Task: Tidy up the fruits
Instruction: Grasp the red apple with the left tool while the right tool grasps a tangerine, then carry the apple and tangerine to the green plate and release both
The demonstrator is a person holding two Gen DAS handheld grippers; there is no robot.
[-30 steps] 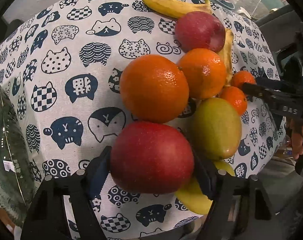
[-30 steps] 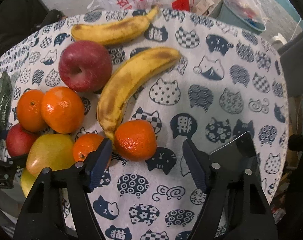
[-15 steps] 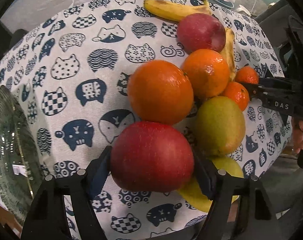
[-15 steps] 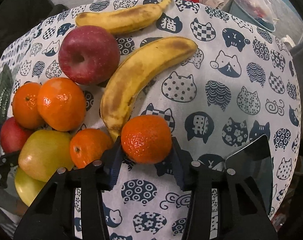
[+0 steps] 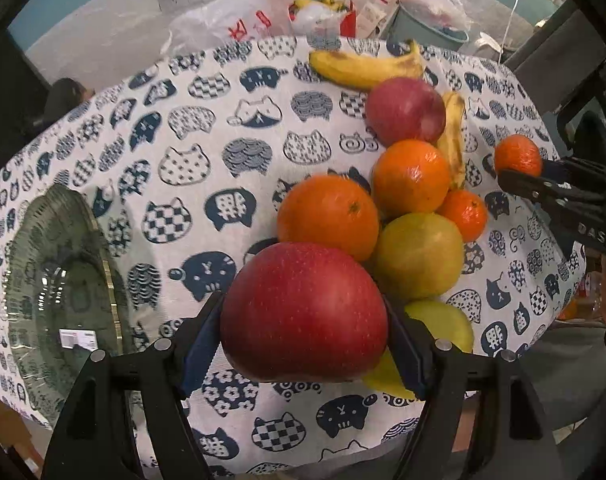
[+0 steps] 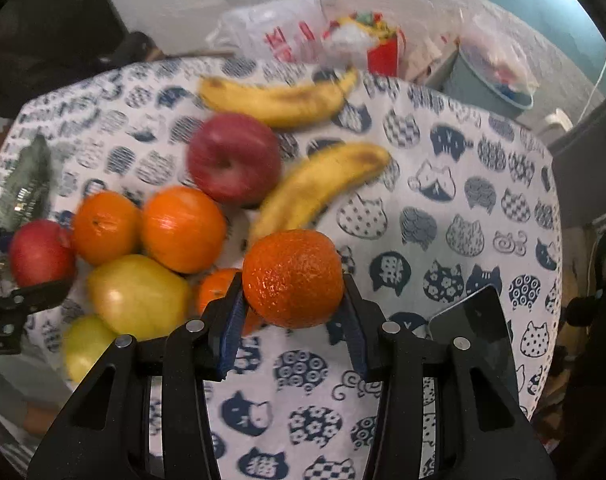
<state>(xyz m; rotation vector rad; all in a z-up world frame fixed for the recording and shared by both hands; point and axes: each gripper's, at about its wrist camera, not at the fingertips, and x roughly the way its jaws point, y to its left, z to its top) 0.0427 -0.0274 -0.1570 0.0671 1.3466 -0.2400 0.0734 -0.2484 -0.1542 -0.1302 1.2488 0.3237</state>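
My left gripper (image 5: 303, 344) is shut on a big red apple (image 5: 303, 312) and holds it above the cat-print cloth. My right gripper (image 6: 293, 308) is shut on a small mandarin (image 6: 293, 278), lifted off the cloth; the mandarin also shows in the left wrist view (image 5: 517, 156). On the cloth lie two oranges (image 5: 329, 216) (image 5: 411, 178), a second red apple (image 5: 405, 110), two bananas (image 6: 275, 98) (image 6: 319, 184), another mandarin (image 5: 465, 210) and two yellow-green fruits (image 5: 419, 262) (image 5: 443, 322). The held apple shows at the left of the right wrist view (image 6: 41, 252).
A glass plate (image 5: 59, 292) stands at the table's left side. Plastic bags (image 5: 223, 28) and a grey bin (image 5: 427, 28) sit behind the table. A dark phone-like slab (image 6: 475, 328) lies on the cloth at the right.
My right gripper closed on the mandarin and lifted it. My left gripper rose and pulled back with the red apple, bringing the glass plate further into view.
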